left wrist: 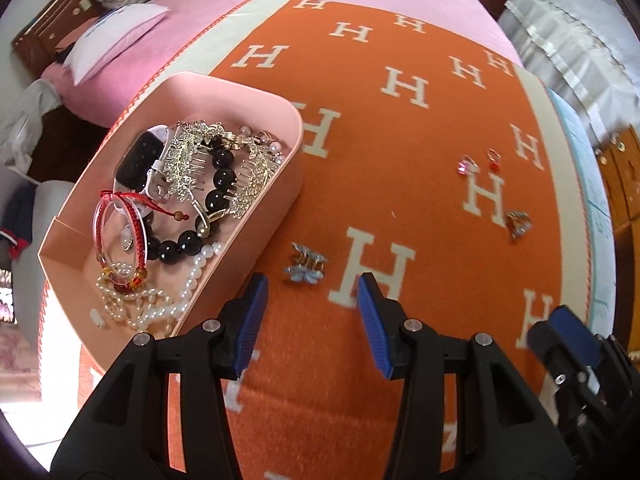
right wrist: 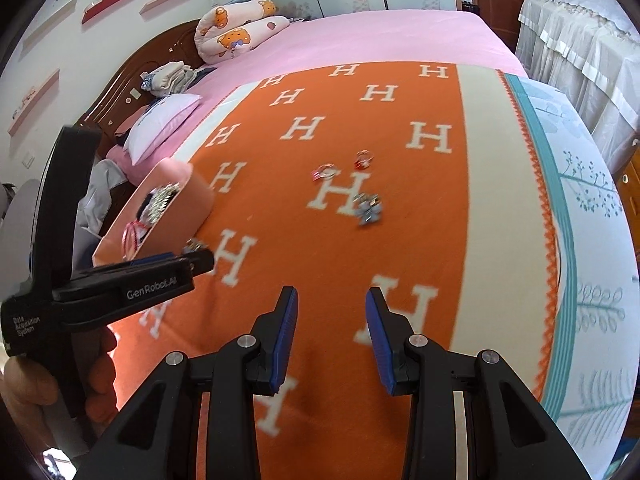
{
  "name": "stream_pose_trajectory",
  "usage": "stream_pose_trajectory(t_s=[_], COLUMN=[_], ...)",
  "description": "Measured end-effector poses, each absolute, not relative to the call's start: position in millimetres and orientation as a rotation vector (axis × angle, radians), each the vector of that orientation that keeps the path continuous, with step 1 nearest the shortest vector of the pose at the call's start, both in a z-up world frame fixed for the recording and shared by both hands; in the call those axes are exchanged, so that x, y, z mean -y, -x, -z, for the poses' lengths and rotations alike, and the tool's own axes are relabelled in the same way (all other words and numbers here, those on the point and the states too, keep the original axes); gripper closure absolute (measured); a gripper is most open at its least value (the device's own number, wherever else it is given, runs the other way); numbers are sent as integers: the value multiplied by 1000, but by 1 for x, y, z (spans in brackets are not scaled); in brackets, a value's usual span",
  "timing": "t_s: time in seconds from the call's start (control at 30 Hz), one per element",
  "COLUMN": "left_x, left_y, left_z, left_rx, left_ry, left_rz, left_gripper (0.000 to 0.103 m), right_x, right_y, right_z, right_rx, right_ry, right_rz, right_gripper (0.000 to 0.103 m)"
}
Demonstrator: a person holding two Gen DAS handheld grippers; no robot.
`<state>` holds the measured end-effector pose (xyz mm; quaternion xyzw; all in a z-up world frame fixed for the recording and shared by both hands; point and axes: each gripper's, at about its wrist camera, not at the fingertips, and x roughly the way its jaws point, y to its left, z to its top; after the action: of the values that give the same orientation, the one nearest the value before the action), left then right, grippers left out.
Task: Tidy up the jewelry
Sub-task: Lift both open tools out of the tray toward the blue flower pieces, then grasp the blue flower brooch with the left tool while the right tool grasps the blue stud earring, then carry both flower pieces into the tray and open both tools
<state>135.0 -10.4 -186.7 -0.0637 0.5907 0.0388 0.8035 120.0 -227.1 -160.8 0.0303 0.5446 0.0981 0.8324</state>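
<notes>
A pink box point(left wrist: 280, 108) on the orange blanket point(left wrist: 400, 160) holds a smartwatch point(left wrist: 140, 156), black bead bracelet point(left wrist: 220, 180), red cord bracelet point(left wrist: 124, 208), pearl strands point(left wrist: 192, 280) and crystal hair combs point(left wrist: 188, 160). A blue butterfly clip point(left wrist: 306, 266) lies just beyond my left gripper point(left wrist: 312, 292), which is open and empty. Farther right lie a pink earring point(left wrist: 466, 166), a red earring point(left wrist: 495, 162) and a silver-blue clip point(left wrist: 518, 222). My right gripper point(right wrist: 332, 304) hangs open and empty short of the silver-blue clip point(right wrist: 370, 208), the pink earring point(right wrist: 324, 172) and the red earring point(right wrist: 363, 160).
The blanket covers a pink bed point(right wrist: 380, 36) with pillows point(right wrist: 160, 128) and a wooden headboard point(right wrist: 132, 76) at the left. The left gripper's body point(right wrist: 120, 280), in a person's hand point(right wrist: 100, 360), and the pink box point(right wrist: 192, 196) fill the right wrist view's left side. A draped table point(right wrist: 580, 40) stands right.
</notes>
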Motion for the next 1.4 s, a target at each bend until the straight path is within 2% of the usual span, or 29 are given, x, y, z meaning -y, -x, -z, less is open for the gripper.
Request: stream_pose_trajectory(t_s=[0.57,0.67,0.7,0.9,1.4], left_x=[30,31,32,27,-3], left_y=[-168,-172,-173,-170,-140], left_z=[198,198,198,194,146], left_rx=[-1214,-1201,-1195,-1173,-1153], left_ry=[114,121,108,150,202], left_rz=[-104,-79,-68,-17,83], left_gripper=[61,81,89,89,89], right_x=[229,220,216,212,212], right_y=[-204,-206,-207,-204,-183], right_z=[199,203,204,204,187], right_rx=[-1171,-1150,-1144,-1133,-1142], right_ry=[17,83,103,105,-5], right_rz=[-184,-190,-196,-211,-234], right_gripper=[68,81,83,83,83])
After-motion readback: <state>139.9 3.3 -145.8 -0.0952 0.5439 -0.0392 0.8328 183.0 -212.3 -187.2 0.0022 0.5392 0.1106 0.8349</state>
